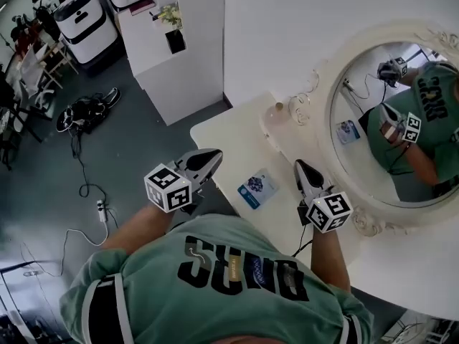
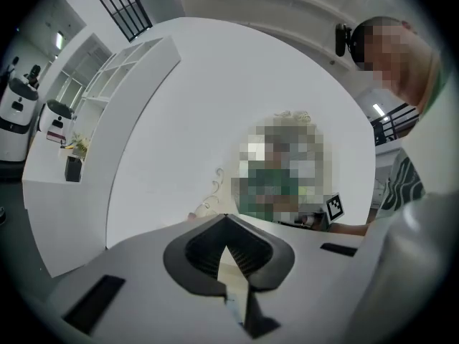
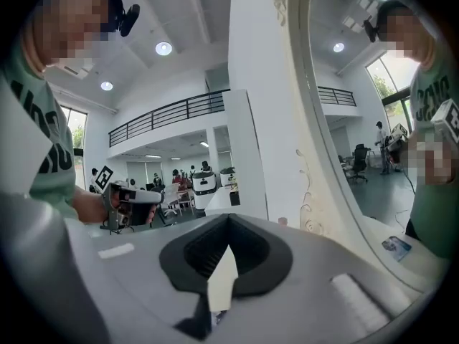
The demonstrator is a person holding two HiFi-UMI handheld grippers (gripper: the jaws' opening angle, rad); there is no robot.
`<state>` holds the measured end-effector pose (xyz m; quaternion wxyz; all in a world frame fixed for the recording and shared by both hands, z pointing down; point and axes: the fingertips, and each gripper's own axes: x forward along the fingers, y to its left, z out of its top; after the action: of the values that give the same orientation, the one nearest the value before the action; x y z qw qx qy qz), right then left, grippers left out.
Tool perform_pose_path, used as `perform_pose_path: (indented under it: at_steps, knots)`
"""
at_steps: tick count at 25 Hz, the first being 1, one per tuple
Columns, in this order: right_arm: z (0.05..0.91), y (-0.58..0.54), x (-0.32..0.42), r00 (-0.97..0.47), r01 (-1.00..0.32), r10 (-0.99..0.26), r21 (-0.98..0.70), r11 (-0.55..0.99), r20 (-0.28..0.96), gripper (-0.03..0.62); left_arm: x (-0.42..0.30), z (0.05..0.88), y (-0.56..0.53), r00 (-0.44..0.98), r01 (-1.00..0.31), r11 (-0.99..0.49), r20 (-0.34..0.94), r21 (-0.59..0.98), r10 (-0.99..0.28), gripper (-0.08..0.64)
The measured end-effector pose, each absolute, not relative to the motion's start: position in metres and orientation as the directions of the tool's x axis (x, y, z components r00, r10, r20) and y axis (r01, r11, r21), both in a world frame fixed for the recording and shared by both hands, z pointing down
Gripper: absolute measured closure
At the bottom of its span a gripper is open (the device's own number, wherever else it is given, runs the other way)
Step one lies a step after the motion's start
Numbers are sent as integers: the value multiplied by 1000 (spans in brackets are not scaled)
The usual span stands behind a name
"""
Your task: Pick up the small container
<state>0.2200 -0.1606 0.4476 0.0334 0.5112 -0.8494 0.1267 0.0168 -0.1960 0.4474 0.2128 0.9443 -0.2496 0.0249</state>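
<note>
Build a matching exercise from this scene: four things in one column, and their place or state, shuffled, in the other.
Things:
1. small container
2. blue packet
3. power strip
4. right claw

Place or state:
A. on the floor, on a cable
B. shut and empty, over the table
C. lying flat on the open tabletop
D. standing by the mirror frame, at its foot

Pairs: 1-D, 2-C, 3-A, 4-B
</note>
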Motion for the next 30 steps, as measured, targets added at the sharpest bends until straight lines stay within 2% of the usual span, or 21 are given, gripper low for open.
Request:
perform_pose_path:
  at_steps: [10, 22, 23, 24, 30]
  knots:
    - [476, -217, 215, -383, -916, -900, -214, 341, 207, 583, 21, 478, -244, 906, -422, -830, 192, 365, -377, 558]
    - [479, -230, 225, -372, -918, -906, -223, 327, 203, 580, 27, 480, -261, 907, -420, -829, 174, 369, -383, 558]
    - [479, -231, 225, -381, -914, -902, -227, 335, 202, 486, 28, 480, -261, 907, -421, -828, 175, 370, -383, 558]
    - [480, -232, 225, -389, -911, -899, -228, 343, 204, 434, 29, 481, -262, 907, -421, -828, 176, 371, -383, 558]
    - [490, -246, 224, -403, -909, -887, -205, 362, 224, 413, 37, 490, -270, 909, -418, -830, 178, 369, -378, 558]
